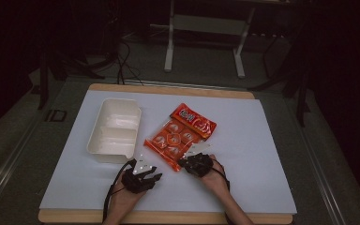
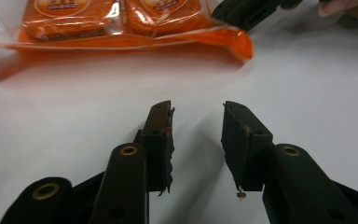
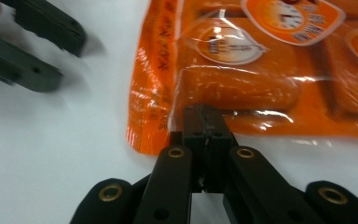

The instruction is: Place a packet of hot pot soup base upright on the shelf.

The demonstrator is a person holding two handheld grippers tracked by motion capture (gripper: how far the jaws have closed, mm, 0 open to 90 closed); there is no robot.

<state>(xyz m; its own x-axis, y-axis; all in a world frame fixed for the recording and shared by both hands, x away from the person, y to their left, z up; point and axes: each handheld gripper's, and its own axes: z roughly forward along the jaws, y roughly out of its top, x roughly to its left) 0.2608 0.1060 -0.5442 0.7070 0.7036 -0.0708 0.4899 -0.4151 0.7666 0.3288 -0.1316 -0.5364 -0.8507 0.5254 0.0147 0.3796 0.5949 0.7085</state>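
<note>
Orange snack bag [image 1: 180, 137], flat, mid-table, beside white tray [image 1: 114, 131]

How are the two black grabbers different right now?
The left gripper has its jaws apart with nothing between them; the right gripper has its jaws pressed together, pinching the edge of the orange snack bag. The left gripper sits back from the bag over the white table; the right gripper touches it. Both are black and hand-held.

An orange snack bag [image 1: 180, 136] lies beside a white tray [image 1: 114, 131], both tools just below it.
</note>
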